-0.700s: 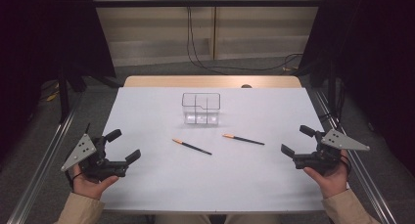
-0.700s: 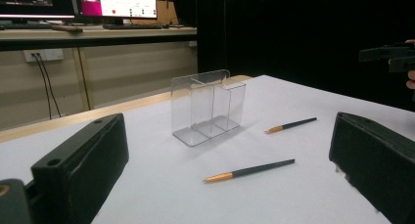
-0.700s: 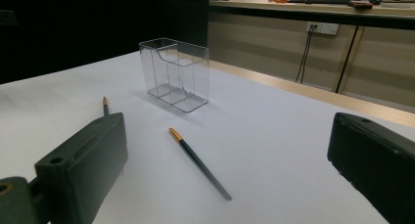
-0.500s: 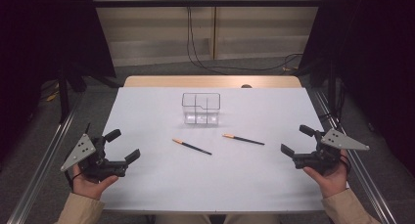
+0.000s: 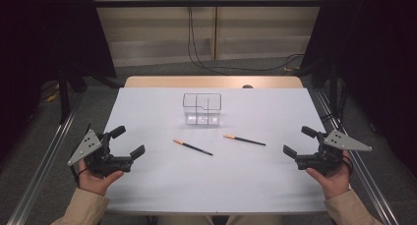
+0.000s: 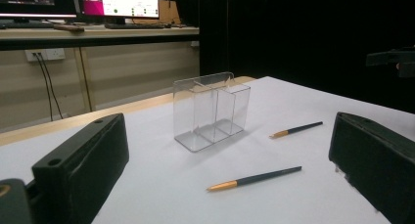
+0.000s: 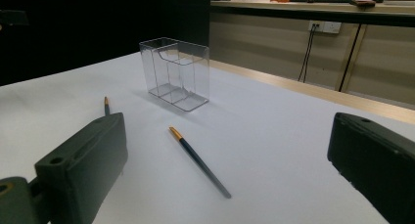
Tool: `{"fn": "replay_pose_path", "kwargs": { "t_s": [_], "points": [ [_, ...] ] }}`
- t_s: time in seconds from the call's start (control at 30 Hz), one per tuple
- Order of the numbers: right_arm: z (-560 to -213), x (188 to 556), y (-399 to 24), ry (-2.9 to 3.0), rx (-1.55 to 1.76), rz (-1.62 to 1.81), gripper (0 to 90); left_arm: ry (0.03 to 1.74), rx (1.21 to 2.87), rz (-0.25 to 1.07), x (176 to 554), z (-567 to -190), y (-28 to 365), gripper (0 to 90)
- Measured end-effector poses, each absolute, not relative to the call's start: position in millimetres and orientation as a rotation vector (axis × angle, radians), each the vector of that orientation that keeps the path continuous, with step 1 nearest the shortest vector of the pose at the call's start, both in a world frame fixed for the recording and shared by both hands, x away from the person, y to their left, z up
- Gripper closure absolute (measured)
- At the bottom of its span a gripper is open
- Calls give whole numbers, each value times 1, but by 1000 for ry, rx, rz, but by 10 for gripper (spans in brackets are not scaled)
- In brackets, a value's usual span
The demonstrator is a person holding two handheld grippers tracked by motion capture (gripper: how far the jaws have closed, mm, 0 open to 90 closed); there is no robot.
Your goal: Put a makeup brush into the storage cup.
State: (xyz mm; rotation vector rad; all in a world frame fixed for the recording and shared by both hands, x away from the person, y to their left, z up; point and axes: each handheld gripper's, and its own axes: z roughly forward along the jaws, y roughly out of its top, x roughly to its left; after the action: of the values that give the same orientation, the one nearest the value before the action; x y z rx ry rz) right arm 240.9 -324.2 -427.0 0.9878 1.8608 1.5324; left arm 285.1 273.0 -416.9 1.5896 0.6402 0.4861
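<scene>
A clear plastic organizer with several compartments stands upright and empty toward the back middle of the white table. Two dark pens with orange ends lie in front of it: the left pen and the right pen. My left gripper hovers open at the table's left edge, nothing between its jaws. My right gripper hovers open at the right edge, also holding nothing. In the left gripper view the organizer and both pens lie ahead. In the right gripper view the right pen is nearest.
The table's wooden far edge meets a wall with hanging cables. Metal rails run along both sides of the table. Black curtains close off both sides. Monitors sit on a shelf behind.
</scene>
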Motion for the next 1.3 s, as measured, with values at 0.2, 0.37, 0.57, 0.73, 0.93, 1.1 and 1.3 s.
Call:
{"fn": "replay_pose_path", "kwargs": {
  "t_s": [0.2, 0.37, 0.57, 0.73, 0.93, 1.1, 1.3],
  "points": [
    [-427, 239, -325, 1859, 992, 1533, 9, 616, 1617, 488, 289, -416, 265, 12],
    [-427, 239, -324, 1861, 988, 1536, 9, 606, 1611, 486, 293, -413, 260, 12],
    [-426, 236, -325, 1856, 986, 1535, 9, 597, 1609, 479, 299, -411, 253, 12],
    [-424, 236, -324, 1856, 975, 1534, 9, 588, 1614, 476, 304, -410, 248, 12],
    [-425, 236, -325, 1856, 974, 1536, 9, 577, 1628, 472, 309, -410, 242, 13],
    [-426, 234, -327, 1854, 985, 1536, 9, 568, 1635, 461, 313, -411, 236, 14],
    [-425, 233, -326, 1860, 977, 1535, 9, 554, 1642, 450, 318, -410, 228, 14]
  ]
}}
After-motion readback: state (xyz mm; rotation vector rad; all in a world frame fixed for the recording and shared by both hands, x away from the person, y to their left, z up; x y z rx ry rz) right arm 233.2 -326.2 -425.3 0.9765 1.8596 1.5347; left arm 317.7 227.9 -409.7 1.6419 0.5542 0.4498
